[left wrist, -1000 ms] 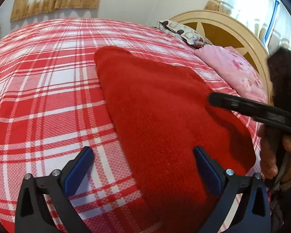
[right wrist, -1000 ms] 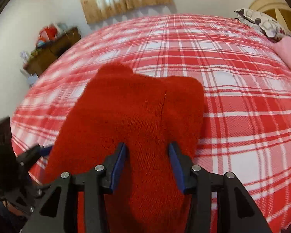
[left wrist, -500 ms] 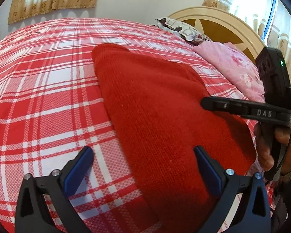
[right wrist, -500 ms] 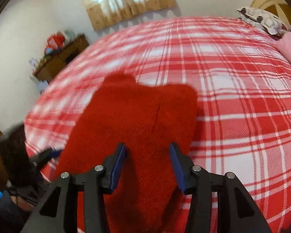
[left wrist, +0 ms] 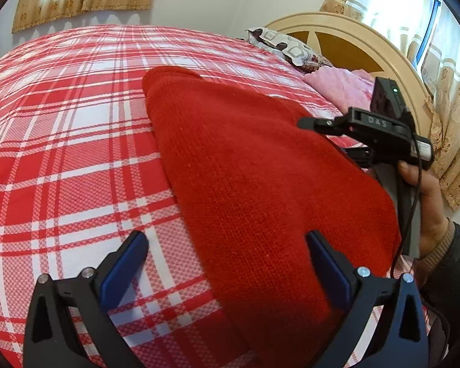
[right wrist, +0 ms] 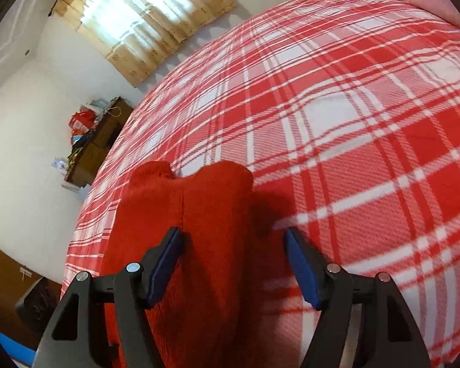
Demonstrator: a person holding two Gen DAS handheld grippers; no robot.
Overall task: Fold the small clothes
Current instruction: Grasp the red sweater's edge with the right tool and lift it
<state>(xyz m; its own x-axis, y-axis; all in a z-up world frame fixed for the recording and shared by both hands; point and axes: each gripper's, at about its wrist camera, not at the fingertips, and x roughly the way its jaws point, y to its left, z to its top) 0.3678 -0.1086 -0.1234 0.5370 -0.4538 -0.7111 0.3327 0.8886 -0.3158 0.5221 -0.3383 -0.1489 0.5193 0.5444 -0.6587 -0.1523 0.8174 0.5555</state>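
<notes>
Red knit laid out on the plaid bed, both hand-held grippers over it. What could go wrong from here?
1. The right hand-held gripper is opening with the red knit garment's edge between its pads; the cloth may catch on a pad and drag as it leaves.
2. The left hand-held gripper stands open across the near edge; a shallow bite could lift one layer only.
3. Red on the red plaid bedspread makes edges hard to read.

Matt red knit garment (left wrist: 260, 190) lies on woven checked bedcover (left wrist: 70, 159)
</notes>
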